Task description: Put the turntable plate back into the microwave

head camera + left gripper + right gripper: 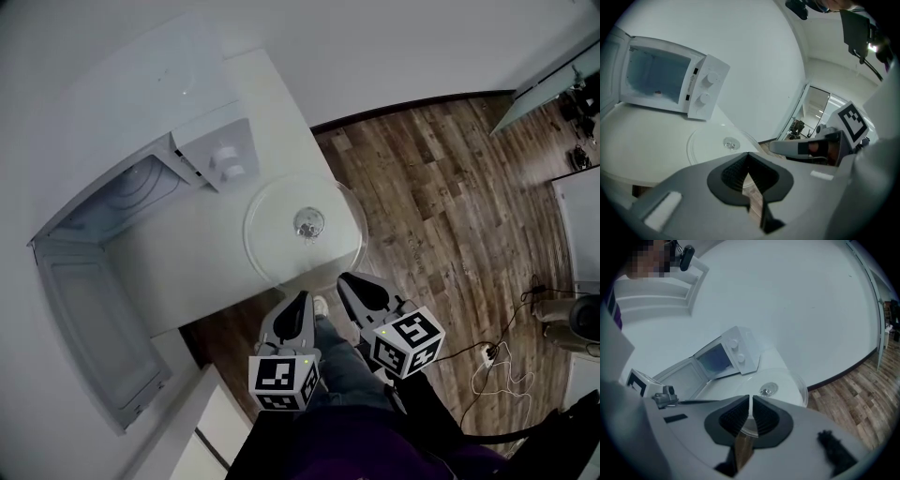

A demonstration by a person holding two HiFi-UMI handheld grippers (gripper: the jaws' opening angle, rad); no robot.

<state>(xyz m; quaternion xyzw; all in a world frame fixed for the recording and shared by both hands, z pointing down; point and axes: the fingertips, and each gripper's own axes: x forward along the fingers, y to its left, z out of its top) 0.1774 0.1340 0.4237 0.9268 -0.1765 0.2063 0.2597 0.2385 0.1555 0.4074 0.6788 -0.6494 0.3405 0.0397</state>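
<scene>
turntable plate [787, 383]: near rim hidden behind right gripper [750, 399], lower centre.
microwave [701, 86]: open door cut by frame's left edge.

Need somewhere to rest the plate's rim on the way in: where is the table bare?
Bare table lies between the microwave mouth, its open door and the plate. The right corner is crowded: the plate fills it to the edge.

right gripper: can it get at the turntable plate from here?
Probably yes. The turntable plate lies bare on the corner of the table, its near rim overhanging toward the right gripper, with nothing between them. The jaws are shut, though, so they would have to open first.
</scene>
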